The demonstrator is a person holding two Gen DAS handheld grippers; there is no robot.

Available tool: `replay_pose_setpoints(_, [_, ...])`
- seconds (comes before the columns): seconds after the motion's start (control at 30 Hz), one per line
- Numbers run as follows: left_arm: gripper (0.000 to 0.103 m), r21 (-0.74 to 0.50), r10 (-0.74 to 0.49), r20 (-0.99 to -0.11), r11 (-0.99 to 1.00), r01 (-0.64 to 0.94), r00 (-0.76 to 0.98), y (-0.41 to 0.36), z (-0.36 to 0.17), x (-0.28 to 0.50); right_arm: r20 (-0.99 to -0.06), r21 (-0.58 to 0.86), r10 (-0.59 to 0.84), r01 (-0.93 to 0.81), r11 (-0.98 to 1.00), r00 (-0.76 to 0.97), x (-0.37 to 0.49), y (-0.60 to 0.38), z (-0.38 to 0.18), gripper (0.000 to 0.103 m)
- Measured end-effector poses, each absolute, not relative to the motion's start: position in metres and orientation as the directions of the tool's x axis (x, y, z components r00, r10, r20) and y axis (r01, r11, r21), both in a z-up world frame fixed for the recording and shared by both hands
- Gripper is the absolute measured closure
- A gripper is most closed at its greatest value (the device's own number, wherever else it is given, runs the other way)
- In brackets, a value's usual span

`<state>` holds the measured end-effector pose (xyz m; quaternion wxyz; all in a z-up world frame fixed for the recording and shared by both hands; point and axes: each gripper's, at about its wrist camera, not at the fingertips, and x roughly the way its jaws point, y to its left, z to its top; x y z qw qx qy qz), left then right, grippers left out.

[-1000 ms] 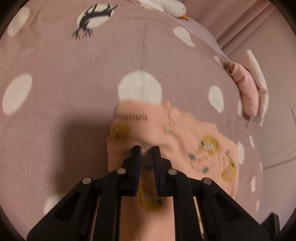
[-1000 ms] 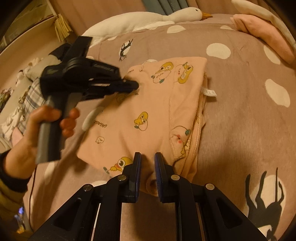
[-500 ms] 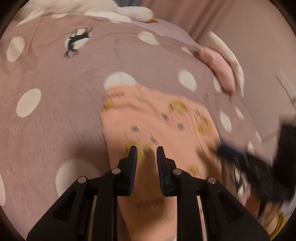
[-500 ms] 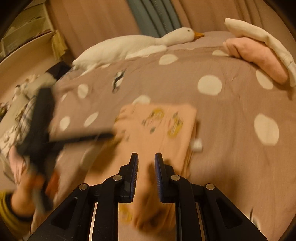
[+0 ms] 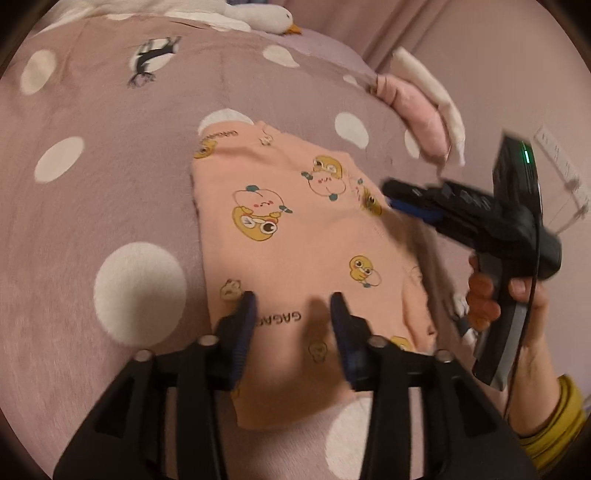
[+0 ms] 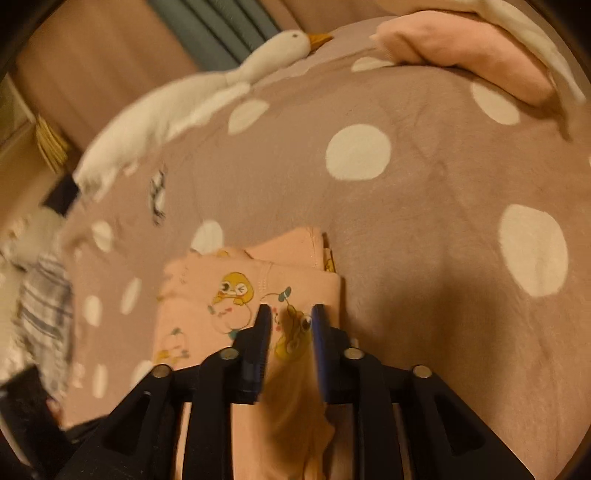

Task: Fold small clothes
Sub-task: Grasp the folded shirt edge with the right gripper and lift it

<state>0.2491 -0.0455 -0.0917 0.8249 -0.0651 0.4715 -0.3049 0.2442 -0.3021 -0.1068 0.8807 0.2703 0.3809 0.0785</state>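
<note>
A peach garment [image 5: 295, 229] printed with yellow ducks lies folded flat on the dotted bedspread [image 5: 110, 166]. My left gripper [image 5: 293, 306] hovers over its near edge, jaws opening and wide apart, with the cloth flat below them and nothing gripped. A person's hand [image 5: 491, 295] holds my right gripper [image 5: 391, 195] at the garment's right edge. In the right wrist view the right gripper [image 6: 291, 317] has a bunched fold of the peach garment [image 6: 207, 295] filling the gap between its pads; these jaws are opening.
A white goose plush [image 5: 258, 14] lies along the bed's far side. Folded pink and white clothes [image 5: 417, 107] sit at the far right edge. A plaid cloth [image 6: 44, 302] lies off the bed's left. A wall [image 5: 498, 55] stands close on the right.
Both grippers pulled back toward the near side of the garment. The left jaws let go of the cloth and spread wide. The right jaws widened slightly around their fold.
</note>
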Motion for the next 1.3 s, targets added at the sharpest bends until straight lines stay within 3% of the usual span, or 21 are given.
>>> replay_pose_setpoints(0.03, [0.053,-0.403,-0.568,-0.731,0.806,0.434,0.377,-0.042,-0.090,0.248,-0.623,0.548,0.357,0.063,0.834,0.695,0.236,-0.308,-0.107,0.063])
replay_pose_setpoints(0.13, [0.044,-0.407,-0.557,-0.728,0.820,0.403,0.400,-0.033,-0.087,0.247,-0.615,0.590,0.412,0.047,0.806,0.672,0.216,-0.322,-0.114,0.062])
replay_pose_setpoints(0.37, [0.044,-0.554,-0.637,-0.705,0.769,0.319,0.312,-0.014,-0.105,0.255,-0.572,0.718,0.590,0.001,0.696,0.570,0.212,-0.320,-0.142,0.059])
replay_pose_setpoints(0.6, [0.043,-0.673,-0.720,-0.652,0.694,0.254,0.239,-0.022,-0.124,0.271,-0.568,0.736,0.606,0.013,0.677,0.556,0.231,-0.309,-0.151,0.059])
replay_pose_setpoints(0.87, [0.039,-0.718,-0.757,-0.618,0.654,0.238,0.215,-0.041,-0.127,0.296,-0.528,0.763,0.617,0.006,0.647,0.583,0.254,-0.303,-0.154,0.059])
replay_pose_setpoints(0.9, [0.040,-0.717,-0.754,-0.620,0.656,0.234,0.217,-0.042,-0.128,0.298,-0.526,0.763,0.615,0.005,0.647,0.588,0.255,-0.302,-0.154,0.059])
replay_pose_setpoints(1.03, [0.062,-0.644,-0.681,-0.687,0.732,0.222,0.255,-0.050,-0.126,0.299,-0.572,0.689,0.547,-0.004,0.725,0.611,0.256,-0.290,-0.149,0.066])
replay_pose_setpoints(1.3, [0.073,-0.552,-0.609,-0.739,0.792,0.260,0.288,-0.055,-0.116,0.293,-0.616,0.545,0.434,-0.042,0.837,0.658,0.241,-0.271,-0.128,0.079])
